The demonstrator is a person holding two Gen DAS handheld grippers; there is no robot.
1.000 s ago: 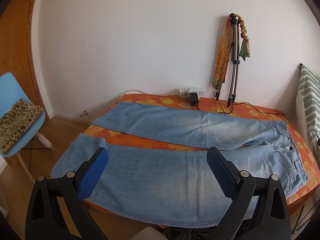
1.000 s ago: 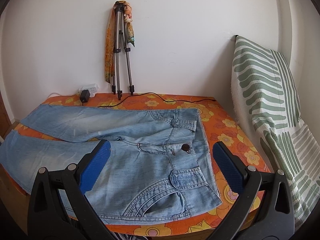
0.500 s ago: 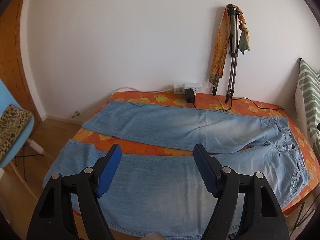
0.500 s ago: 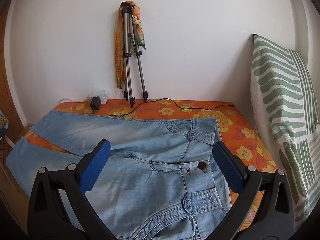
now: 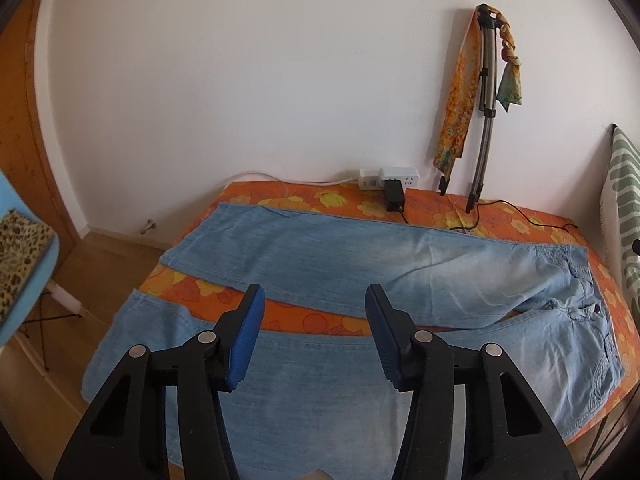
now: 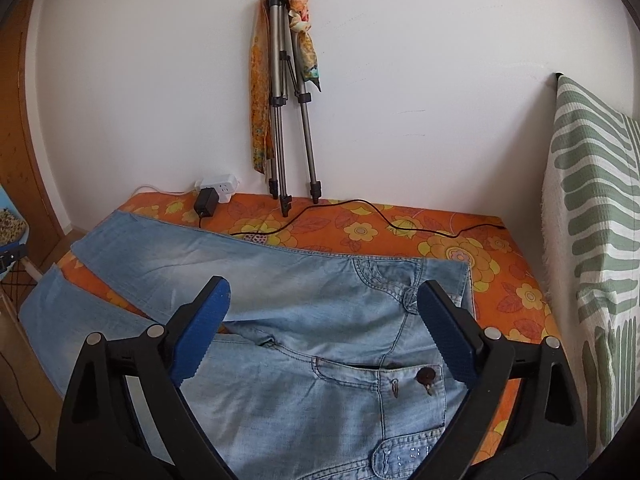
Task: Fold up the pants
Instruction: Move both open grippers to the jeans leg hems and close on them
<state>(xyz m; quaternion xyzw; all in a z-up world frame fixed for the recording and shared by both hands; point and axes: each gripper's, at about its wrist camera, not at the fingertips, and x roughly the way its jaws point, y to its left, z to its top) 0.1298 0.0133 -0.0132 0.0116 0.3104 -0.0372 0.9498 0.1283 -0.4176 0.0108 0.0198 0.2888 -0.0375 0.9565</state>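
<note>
Jeans (image 5: 360, 280) laid flat and unfolded on table with orange flowered cloth (image 5: 320, 200). Legs spread in a narrow V: far leg nearer the wall, near leg along the front edge, a strip of orange cloth visible between them. Leg hems at the table's left end, toward the blue chair (image 5: 24, 272); near hem overhanging that end slightly. Waistband at the right end, near the green-striped cushion (image 6: 592, 240); button (image 6: 425, 377) and fly facing up, front pocket flap near the bottom of the right view.

Left tool (image 5: 314, 334): released, blue pads apart with a moderate gap, nothing between them. Positioned over the near leg about mid-length, pointing toward the gap between the legs. Contact with the denim not determinable.

Right tool (image 6: 322, 332): released, pads spread wide, nothing gripped. Positioned over the crotch and waist area, left pad (image 6: 200, 328) over the fork of the legs, right pad (image 6: 444, 334) over the waistband side. Contact with fabric not determinable.

Along the wall behind the jeans: white power strip (image 5: 390, 176) with black adapter (image 5: 394, 196) plugged in, black cable (image 6: 380, 216) running right across the cloth. Folded tripod (image 6: 286, 100) leaning on the wall with an orange scarf (image 6: 258, 100) draped over it, feet resting on the table past the far leg. Leopard-print cushion (image 5: 20, 252) on the chair seat.
</note>
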